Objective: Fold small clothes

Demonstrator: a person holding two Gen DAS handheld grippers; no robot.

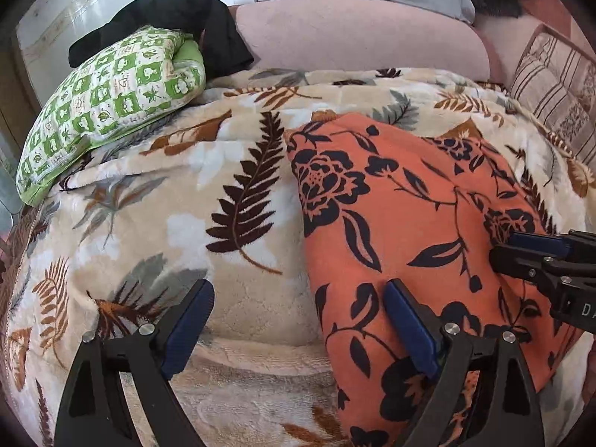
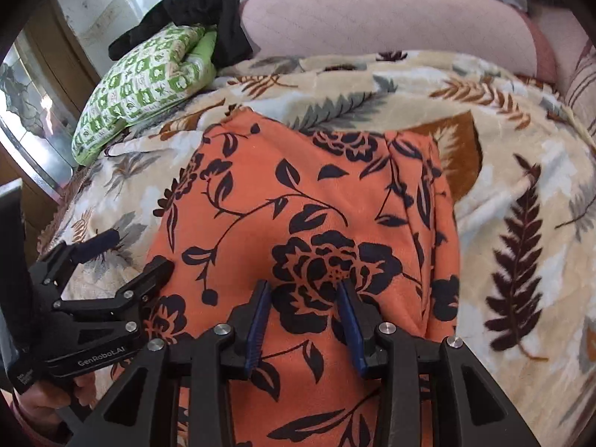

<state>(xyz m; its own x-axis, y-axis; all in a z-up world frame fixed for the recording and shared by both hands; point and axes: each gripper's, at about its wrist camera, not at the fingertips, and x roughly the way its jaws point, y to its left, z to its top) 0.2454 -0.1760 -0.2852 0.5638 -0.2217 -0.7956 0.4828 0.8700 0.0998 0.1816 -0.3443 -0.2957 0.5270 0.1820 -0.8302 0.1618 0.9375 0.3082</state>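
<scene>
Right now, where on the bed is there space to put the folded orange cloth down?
The biggest bare patch is the leaf blanket between the green pillow and the orange cloth. Another lies right of the cloth in the right wrist view. It is crowded by the pink cushion, where black clothes sit.

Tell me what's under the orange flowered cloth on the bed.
The orange flowered cloth lies on a cream leaf-print blanket, which shows around its far and side edges. Whatever sits directly beneath the cloth is covered.
</scene>
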